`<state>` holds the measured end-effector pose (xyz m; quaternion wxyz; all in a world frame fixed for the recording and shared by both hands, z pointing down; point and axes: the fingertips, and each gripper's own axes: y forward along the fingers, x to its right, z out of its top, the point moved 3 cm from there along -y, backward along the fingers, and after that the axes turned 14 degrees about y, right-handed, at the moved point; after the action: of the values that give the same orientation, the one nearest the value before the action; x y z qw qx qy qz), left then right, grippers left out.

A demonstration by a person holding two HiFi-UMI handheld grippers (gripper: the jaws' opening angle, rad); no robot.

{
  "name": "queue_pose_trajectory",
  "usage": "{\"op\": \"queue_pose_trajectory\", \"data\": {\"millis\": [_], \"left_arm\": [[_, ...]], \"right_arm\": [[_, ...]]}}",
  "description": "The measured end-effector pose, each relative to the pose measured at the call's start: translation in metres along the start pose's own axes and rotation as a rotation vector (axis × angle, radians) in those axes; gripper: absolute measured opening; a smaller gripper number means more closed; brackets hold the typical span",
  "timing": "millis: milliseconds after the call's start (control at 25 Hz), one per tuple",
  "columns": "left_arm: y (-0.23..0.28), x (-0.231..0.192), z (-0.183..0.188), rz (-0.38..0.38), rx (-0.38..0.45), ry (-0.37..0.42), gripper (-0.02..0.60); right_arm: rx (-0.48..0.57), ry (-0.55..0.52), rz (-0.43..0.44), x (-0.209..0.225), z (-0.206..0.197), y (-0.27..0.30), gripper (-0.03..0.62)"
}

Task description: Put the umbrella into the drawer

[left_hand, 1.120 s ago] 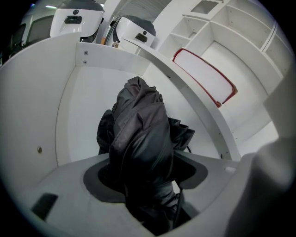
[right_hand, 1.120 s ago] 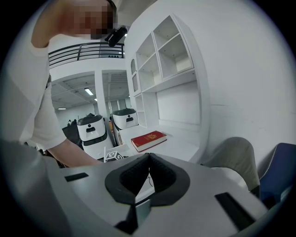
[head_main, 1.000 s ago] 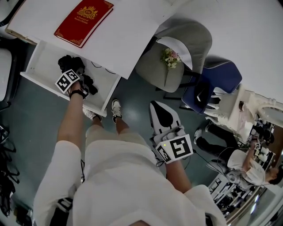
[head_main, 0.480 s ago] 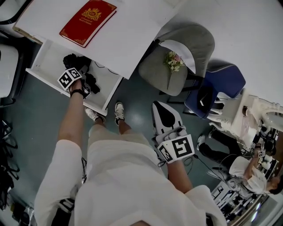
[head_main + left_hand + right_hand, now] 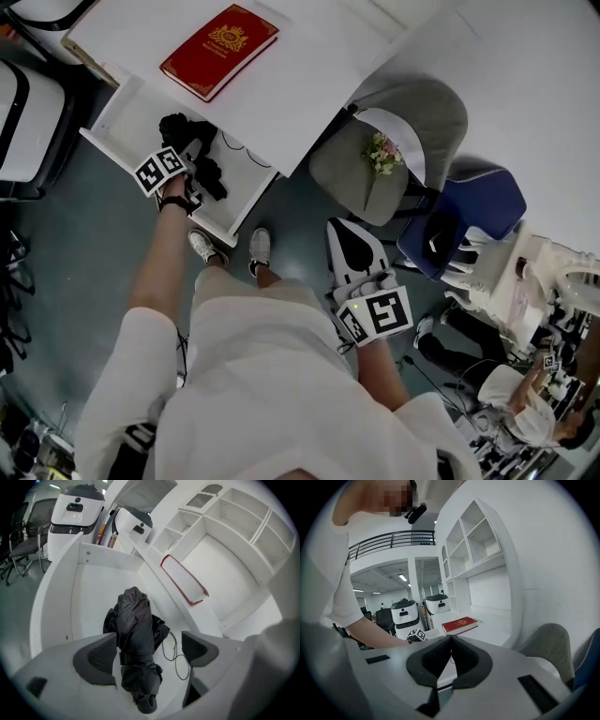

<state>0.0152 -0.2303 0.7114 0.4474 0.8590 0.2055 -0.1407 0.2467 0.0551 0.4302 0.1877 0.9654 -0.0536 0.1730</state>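
umbrella (image 5: 136,634) lies loose in the drawer (image 5: 86,590), left gripper (image 5: 147,654) just opened wide around it, right gripper (image 5: 450,639) closed, empty; placement looks done.

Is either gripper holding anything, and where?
Nothing: left gripper jaws have just been opening, umbrella loose between them in the drawer; right gripper shut, empty.

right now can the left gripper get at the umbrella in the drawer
Probably yes: the left gripper hangs over the umbrella, which lies between its jaws, unpressed; they have just been opening. The drawer stands open, nothing covering it.
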Motion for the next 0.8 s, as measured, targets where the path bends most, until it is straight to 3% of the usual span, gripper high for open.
{"op": "queue_pose_trajectory", "data": {"millis": [160, 320, 600, 800], "left_arm": [[-0.037, 0.02, 0.02, -0.08, 0.084, 0.033, 0.437], [-0.077, 0.03, 0.039, -0.134, 0.15, 0.11, 0.368], [-0.154, 0.008, 0.063, -0.025, 0.287, 0.24, 0.082], [-0.205, -0.002, 0.078, 0.01, 0.373, 0.299, 0.015]], "right_arm": [[0.014, -0.016, 0.076, -0.013, 0.009, 0.015, 0.0], [0.034, -0.038, 0.164, -0.035, 0.017, 0.031, 0.0], [0.069, -0.071, 0.288, -0.062, 0.038, 0.052, 0.0], [0.077, -0.078, 0.327, -0.073, 0.048, 0.067, -0.002]]}}
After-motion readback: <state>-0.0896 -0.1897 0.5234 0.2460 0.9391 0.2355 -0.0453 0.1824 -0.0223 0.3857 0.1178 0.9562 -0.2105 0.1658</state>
